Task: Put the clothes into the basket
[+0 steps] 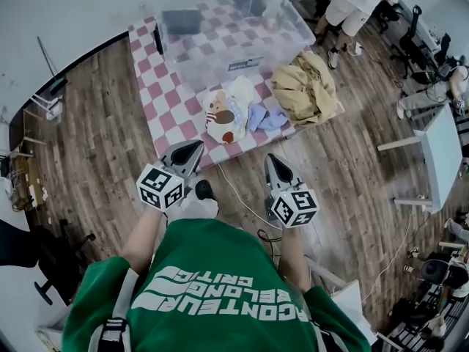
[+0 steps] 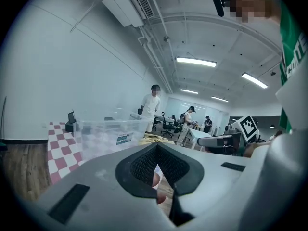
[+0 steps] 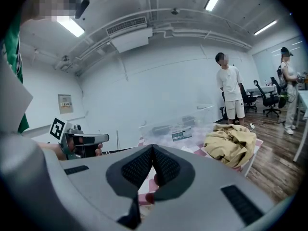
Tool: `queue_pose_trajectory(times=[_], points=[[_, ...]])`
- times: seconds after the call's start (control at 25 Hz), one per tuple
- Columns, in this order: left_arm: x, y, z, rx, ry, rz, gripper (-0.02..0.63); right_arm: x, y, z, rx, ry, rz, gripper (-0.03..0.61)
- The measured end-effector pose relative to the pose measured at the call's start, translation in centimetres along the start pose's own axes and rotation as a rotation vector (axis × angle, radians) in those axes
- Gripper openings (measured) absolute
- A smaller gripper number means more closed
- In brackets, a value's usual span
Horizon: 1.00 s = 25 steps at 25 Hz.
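Observation:
A low table with a red-and-white checked cloth (image 1: 165, 116) carries a clear plastic basket (image 1: 234, 39). In front of the basket lie a white printed garment (image 1: 223, 114), a small blue one (image 1: 265, 119) and a crumpled tan one (image 1: 304, 86). My left gripper (image 1: 196, 149) and right gripper (image 1: 272, 161) hover over the wooden floor just short of the table's near edge, both shut and empty. In the left gripper view the basket (image 2: 113, 131) lies ahead with the tan garment (image 2: 156, 137) behind it. In the right gripper view the tan garment (image 3: 231, 143) sits right of the basket (image 3: 180, 126).
A white cable (image 1: 238, 195) trails on the wood floor below the table. A person in white (image 1: 359, 2) stands beyond the table's far right corner. A white desk (image 1: 443, 149) and office chairs (image 1: 418, 39) stand at the right. A stand (image 1: 47, 97) is at the left wall.

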<state>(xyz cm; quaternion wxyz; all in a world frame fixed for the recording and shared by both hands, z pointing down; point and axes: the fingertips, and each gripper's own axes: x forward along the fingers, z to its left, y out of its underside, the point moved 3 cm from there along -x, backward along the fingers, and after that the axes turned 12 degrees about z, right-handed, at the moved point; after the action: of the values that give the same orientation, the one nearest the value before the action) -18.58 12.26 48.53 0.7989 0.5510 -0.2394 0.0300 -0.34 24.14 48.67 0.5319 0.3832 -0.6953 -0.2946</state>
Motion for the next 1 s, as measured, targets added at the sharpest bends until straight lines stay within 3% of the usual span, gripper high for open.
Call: queue_pose_trajectory(times=[0.36,1.0], points=[[2.8,-2.5,6.8,-0.010,0.028,0.012,0.002,6.1,-3.1,-1.0,0.021,0.036,0.023,0.008],[6.4,-2.8,10.4,0.002,0.074,0.051,0.002,10.5,-4.2,-3.6,0.028,0.085,0.049,0.008]])
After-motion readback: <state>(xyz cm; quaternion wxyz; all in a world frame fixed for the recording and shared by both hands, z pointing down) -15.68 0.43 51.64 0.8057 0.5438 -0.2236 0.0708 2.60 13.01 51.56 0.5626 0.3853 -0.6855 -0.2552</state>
